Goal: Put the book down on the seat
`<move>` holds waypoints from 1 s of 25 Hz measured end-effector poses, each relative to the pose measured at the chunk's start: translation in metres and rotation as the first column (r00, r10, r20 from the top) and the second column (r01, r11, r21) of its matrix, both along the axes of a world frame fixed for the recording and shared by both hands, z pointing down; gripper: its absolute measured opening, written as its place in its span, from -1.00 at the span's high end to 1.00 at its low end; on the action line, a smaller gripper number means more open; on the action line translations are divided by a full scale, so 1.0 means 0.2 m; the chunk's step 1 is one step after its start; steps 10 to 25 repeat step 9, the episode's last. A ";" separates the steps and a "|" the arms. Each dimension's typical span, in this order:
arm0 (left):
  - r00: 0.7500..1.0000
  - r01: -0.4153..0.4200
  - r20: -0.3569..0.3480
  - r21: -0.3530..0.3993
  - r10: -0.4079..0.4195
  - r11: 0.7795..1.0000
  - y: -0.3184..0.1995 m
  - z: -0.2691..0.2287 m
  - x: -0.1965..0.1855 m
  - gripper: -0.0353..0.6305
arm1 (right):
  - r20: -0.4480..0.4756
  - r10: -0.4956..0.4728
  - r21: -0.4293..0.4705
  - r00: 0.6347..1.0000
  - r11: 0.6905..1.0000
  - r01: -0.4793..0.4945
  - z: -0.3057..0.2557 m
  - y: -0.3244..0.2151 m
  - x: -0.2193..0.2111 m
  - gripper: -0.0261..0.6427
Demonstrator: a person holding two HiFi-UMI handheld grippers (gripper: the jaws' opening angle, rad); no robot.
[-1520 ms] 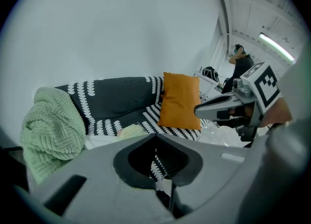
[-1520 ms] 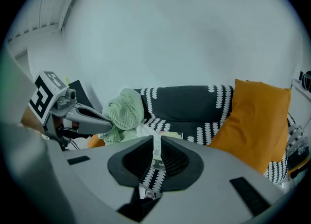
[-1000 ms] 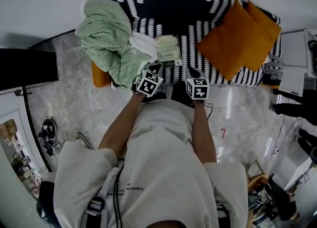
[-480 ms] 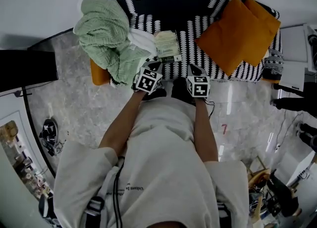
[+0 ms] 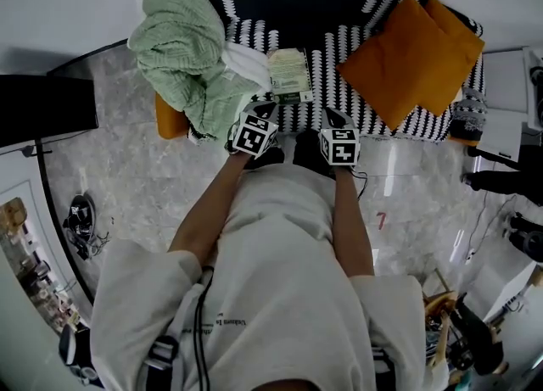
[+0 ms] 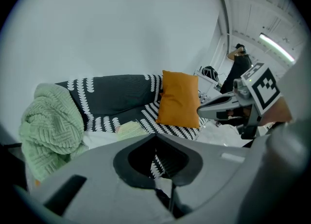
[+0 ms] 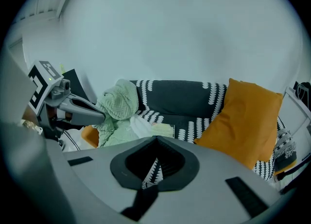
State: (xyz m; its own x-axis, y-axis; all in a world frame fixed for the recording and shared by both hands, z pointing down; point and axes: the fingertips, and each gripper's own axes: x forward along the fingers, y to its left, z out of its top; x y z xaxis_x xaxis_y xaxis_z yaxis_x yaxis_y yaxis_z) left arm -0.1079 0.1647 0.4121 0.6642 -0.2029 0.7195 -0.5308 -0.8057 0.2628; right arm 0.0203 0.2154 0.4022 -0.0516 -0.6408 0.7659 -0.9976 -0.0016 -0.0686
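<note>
A pale green book (image 5: 288, 75) lies flat on the seat of the black-and-white patterned sofa (image 5: 339, 37), next to a white cloth (image 5: 246, 65). It also shows in the left gripper view (image 6: 129, 129) and the right gripper view (image 7: 163, 129). My left gripper (image 5: 259, 114) and right gripper (image 5: 333, 118) hang side by side just in front of the seat's front edge, short of the book. Both are shut with nothing between the jaws, which meet at their tips (image 6: 155, 135) (image 7: 156, 140).
A green knitted blanket (image 5: 187, 50) is heaped on the sofa's left end over an orange cushion (image 5: 170, 118). Two orange cushions (image 5: 411, 58) lean at the right. A black screen (image 5: 47, 114) stands to the left, and shoes (image 5: 81, 215) lie on the marble floor.
</note>
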 end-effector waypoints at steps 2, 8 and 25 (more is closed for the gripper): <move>1.000 0.010 -0.002 -0.004 -0.010 1.000 0.00 0.00 0.00 0.87 | -0.005 -0.011 -0.002 1.000 1.000 0.011 0.00 0.00 0.00 0.90; 1.000 0.026 -0.012 -0.006 -0.026 1.000 0.00 -0.01 -0.01 0.87 | -0.012 -0.022 -0.004 1.000 1.000 0.022 -0.01 -0.01 -0.01 0.90; 0.999 0.029 -0.015 -0.005 -0.029 1.000 0.00 -0.02 -0.01 0.87 | -0.012 -0.024 -0.004 1.000 1.000 0.024 -0.02 -0.01 -0.01 0.90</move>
